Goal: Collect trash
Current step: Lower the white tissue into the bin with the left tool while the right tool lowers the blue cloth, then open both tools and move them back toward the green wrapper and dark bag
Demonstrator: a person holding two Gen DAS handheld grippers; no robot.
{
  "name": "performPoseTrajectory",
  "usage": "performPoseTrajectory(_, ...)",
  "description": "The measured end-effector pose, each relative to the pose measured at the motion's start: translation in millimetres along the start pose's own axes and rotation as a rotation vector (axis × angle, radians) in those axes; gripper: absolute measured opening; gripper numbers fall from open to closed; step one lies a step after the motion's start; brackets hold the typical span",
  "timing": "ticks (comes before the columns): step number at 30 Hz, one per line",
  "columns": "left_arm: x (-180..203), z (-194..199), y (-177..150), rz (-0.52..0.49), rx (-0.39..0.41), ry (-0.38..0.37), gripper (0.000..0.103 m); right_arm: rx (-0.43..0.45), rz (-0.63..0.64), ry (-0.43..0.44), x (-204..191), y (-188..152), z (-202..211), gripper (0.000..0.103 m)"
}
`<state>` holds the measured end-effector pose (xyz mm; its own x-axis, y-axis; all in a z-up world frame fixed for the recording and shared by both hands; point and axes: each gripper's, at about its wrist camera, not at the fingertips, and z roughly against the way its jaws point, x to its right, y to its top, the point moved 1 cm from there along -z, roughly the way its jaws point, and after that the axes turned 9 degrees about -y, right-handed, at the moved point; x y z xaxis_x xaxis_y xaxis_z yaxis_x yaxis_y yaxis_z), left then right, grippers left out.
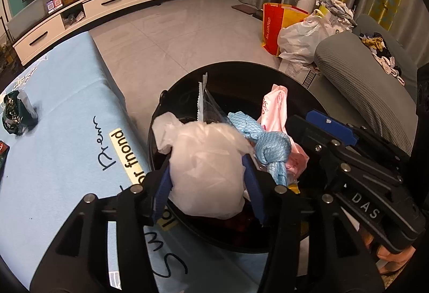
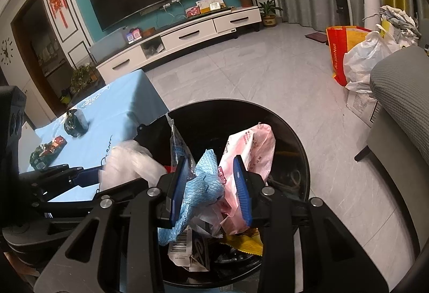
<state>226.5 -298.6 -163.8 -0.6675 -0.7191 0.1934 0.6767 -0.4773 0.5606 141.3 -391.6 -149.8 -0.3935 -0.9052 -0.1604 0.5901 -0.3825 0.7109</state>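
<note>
Both my grippers sit over the black bin so trash drops straight in. Left gripper fingers are half-spread around a crumpled white plastic bag; can't tell if the pads press it. Right gripper fingers clamp a blue mesh cloth and a pink wrapper. Dark wrappers are left on the blue-clothed counter beside the bin.

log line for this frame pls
left gripper: white bag between fingers | right gripper: blue cloth, over bin | wrappers on table
</note>
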Motion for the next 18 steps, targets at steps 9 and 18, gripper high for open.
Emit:
performPoseTrajectory(9, 0.0, 16.1, -1.9, -0.001, 0.027, 0.012, 0.065, 0.019, -0.044, -0.001, 10.3, -3.2, 21.4, 0.047)
performPoseTrajectory(18, 10.1, 49.9, -11.3, -0.030, 0.073, 0.067, 0.088, 0.030, -0.117, -0.032, 25.0, -11.8, 58.2, 0.075)
